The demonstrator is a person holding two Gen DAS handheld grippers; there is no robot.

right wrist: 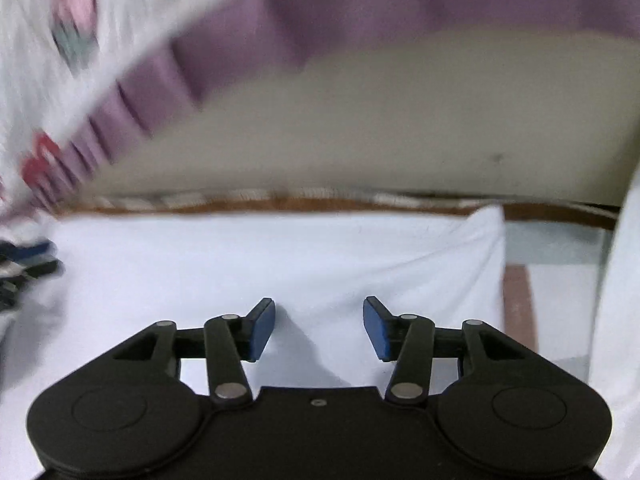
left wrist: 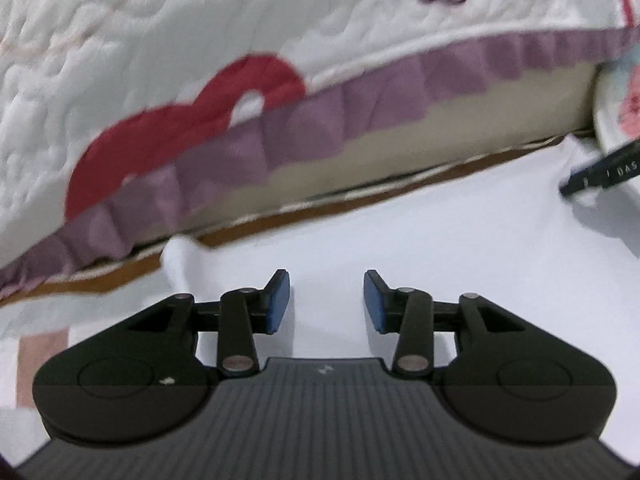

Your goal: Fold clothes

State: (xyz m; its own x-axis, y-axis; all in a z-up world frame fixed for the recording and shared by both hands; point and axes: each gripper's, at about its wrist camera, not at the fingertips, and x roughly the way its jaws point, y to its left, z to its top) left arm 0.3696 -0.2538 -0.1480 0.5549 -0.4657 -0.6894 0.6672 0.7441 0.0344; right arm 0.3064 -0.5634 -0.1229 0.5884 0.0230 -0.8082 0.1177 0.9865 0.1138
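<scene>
A white garment (left wrist: 420,232) lies spread on the floor beside a bed. My left gripper (left wrist: 326,300) hovers just over it, open, blue pads apart with only cloth beneath. In the right wrist view the same white garment (right wrist: 280,256) fills the lower half, with a folded corner (right wrist: 486,232) at its right end. My right gripper (right wrist: 319,328) is open above the cloth, nothing between its fingers. A dark strip with white lettering (left wrist: 604,172) lies on the garment at the far right of the left wrist view.
A quilted white bedspread (left wrist: 160,40) with red appliqué and a purple ruffle (left wrist: 320,120) hangs over a beige mattress side (right wrist: 360,132). A brown-edged mat (left wrist: 320,208) runs along the bed base. Dark and blue items (right wrist: 24,264) lie at the left edge, blurred.
</scene>
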